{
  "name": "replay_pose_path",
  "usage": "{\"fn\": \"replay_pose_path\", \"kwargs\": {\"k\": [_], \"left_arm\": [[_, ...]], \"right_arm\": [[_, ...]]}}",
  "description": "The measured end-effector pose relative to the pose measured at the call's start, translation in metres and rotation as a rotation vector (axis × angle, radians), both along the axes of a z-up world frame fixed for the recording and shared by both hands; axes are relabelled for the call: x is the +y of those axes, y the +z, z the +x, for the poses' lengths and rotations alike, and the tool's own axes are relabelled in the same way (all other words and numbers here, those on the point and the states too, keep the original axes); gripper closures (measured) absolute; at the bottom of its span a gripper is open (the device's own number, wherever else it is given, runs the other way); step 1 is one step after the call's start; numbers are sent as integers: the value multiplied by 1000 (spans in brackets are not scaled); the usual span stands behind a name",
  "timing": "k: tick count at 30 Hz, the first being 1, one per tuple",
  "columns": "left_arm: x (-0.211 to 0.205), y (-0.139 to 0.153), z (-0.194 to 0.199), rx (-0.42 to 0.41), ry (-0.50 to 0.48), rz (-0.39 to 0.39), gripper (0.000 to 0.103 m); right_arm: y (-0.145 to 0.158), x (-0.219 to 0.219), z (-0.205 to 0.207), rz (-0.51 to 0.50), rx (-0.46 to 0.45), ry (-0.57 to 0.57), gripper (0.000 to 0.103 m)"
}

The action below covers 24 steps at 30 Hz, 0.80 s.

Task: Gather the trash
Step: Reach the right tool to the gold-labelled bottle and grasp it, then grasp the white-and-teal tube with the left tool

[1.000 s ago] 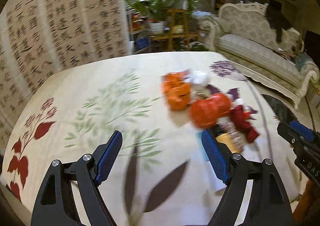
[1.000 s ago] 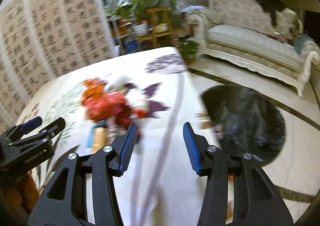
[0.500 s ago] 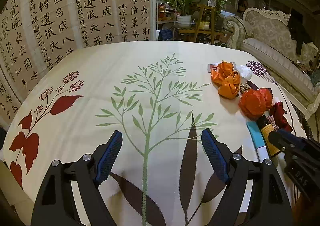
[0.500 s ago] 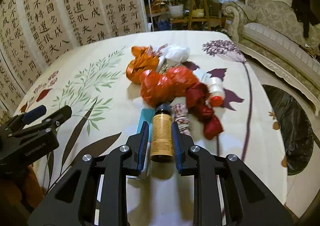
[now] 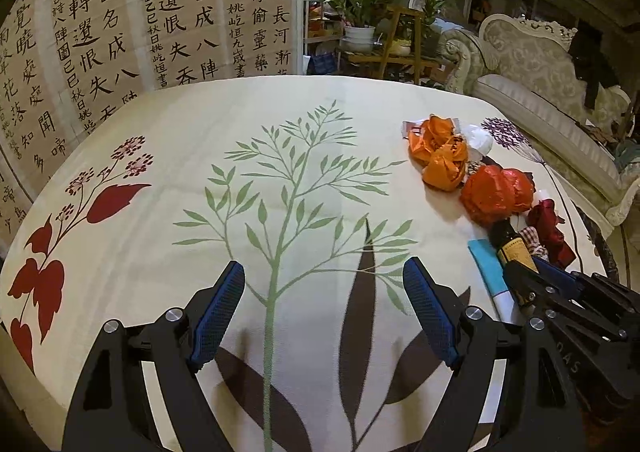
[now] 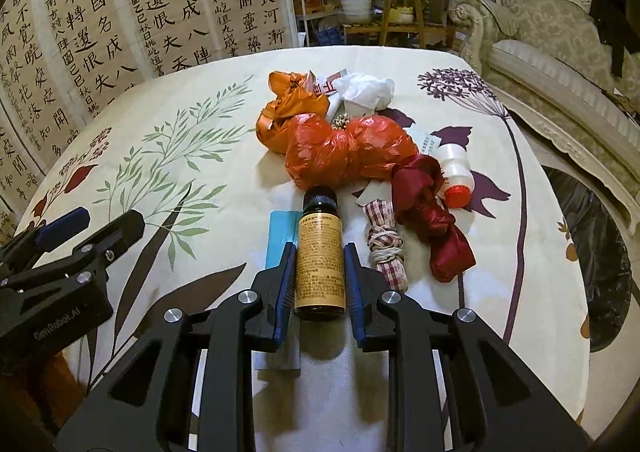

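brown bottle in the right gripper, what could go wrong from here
1. The right gripper pinches the brown bottle lying on its side; the round, smooth body could slip or roll out when lifted.
2. The bottle's cap touches the red plastic bag, which may drag along.
3. The blue card lies partly under the bottle and left finger, so it could get shoved.

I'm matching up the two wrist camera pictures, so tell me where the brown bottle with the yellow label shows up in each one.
Left wrist view: the brown bottle lies at the right edge, its base hidden by the right gripper.
Right wrist view: the bottle is at bottom centre, lying between the right gripper's blue pads.
Shared landmark: the red plastic bag, just beyond the bottle's black cap in both.
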<state>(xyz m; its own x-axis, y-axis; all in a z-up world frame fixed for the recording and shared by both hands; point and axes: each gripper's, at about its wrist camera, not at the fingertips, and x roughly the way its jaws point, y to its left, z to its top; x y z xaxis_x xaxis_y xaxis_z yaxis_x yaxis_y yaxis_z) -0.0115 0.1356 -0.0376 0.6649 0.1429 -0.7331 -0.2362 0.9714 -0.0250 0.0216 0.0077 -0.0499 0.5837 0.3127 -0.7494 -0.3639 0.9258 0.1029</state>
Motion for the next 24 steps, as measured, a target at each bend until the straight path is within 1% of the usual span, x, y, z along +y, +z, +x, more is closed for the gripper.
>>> {"fn": "replay_pose_path", "kwargs": {"k": [5,9,14,19,21,22,23,24], "left_arm": [[-13,3,2,-2,-23,-11,24],[-33,3,5,5,-68,-18,24],[-62,-1,11,21,-127,-41,24],[-87,-9,20,49,-171,-34,24],[-94,-14,21,64,-182,-19,29],[-97,-17,22,75,-190,-11,39],[-98,-18,22,83,-195,-7,46],[-100,-19,22,89,-200,-5,49]], "right_arm": [[18,-12,-12,14,-66,-18,80],[30,-37,-20,27,-98,-66,80],[32,-73,-22,24,-109,-150,80],[26,-103,-25,43,-99,-218,80],[24,-110,-27,50,-96,-234,80],[22,-115,-27,56,-94,-243,80],[21,-117,-27,60,-93,-246,80],[20,-120,-27,66,-91,-252,80]]}}
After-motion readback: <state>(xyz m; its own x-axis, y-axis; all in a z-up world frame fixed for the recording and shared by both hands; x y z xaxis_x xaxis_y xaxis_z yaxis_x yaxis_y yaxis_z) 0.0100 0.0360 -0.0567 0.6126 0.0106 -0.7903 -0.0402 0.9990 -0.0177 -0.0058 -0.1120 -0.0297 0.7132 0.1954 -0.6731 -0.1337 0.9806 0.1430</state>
